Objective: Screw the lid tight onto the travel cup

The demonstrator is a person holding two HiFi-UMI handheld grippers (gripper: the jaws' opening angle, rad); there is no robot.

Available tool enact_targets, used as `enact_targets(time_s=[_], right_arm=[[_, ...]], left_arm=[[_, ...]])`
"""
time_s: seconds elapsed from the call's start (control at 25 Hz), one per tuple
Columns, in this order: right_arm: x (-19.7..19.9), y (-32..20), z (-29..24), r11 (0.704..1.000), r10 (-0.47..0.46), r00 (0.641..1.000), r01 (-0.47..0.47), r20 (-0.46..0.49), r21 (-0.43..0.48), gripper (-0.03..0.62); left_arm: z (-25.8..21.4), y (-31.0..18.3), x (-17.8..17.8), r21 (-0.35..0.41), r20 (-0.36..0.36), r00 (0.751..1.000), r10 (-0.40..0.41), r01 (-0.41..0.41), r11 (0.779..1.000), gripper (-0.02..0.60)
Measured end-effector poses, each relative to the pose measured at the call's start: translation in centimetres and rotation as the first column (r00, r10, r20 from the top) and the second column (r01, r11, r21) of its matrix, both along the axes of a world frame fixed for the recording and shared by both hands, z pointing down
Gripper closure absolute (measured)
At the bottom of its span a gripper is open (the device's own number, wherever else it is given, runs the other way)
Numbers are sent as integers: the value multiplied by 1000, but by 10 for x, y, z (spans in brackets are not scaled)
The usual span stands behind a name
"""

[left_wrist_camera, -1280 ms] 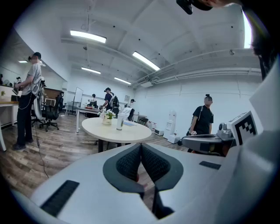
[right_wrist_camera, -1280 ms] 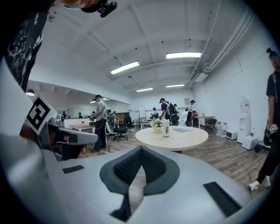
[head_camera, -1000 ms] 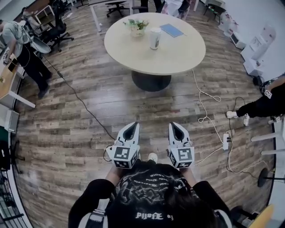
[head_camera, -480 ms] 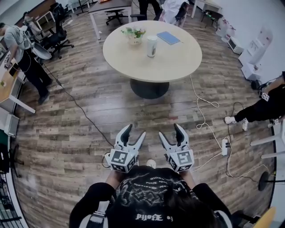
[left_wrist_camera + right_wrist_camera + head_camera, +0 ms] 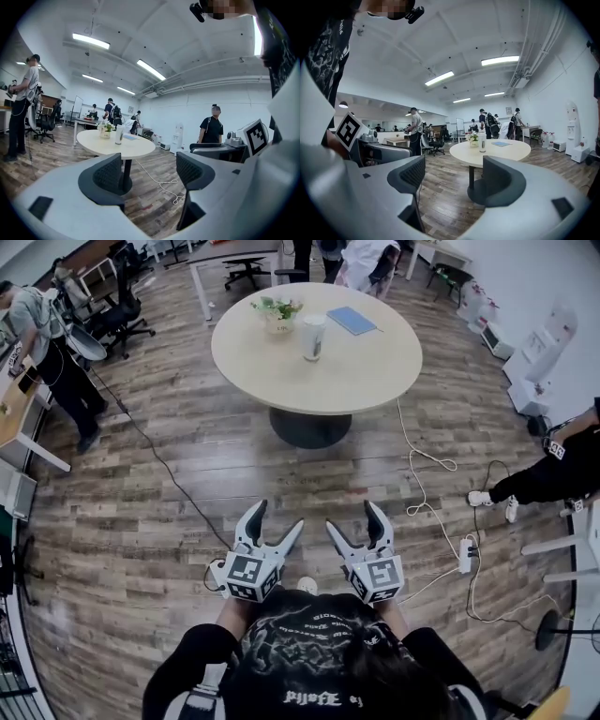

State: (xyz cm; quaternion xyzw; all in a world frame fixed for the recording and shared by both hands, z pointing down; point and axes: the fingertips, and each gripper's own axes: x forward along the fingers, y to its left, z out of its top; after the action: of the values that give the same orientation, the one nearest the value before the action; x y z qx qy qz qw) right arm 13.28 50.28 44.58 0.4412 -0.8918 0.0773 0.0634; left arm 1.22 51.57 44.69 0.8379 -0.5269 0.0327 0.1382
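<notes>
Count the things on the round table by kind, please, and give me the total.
travel cup: 1
potted plant: 1
blue flat booklet: 1
Total: 3

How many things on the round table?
3: a potted plant at the far left, the cup just right of it, a blue booklet farther right. Something small behind them could be hidden.
</notes>
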Motion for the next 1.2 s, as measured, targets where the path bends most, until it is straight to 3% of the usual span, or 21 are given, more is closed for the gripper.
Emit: enact_targets(time_s=[0.24,0.68,0.88,1.2], right_arm=[[7,-23,4,1000,7,1000,-7,6,5,221],[-9,-106,22,998,63,998,-64,-20,-27,223],[-26,-157,20,993,114,993,-114,1,-34,229],[-63,-226,27,984,171,985,-172,-32,-35,230]], left_arm=[[14,-18,7,-19,7,1000,4,-4,1000,212],[27,-108,20,-57,23,985,173,-171,984,213],[31,-158,5,-53,62,975,216,-213,976,213],[32,-236,-32,-42,61,957,284,-282,958,213]])
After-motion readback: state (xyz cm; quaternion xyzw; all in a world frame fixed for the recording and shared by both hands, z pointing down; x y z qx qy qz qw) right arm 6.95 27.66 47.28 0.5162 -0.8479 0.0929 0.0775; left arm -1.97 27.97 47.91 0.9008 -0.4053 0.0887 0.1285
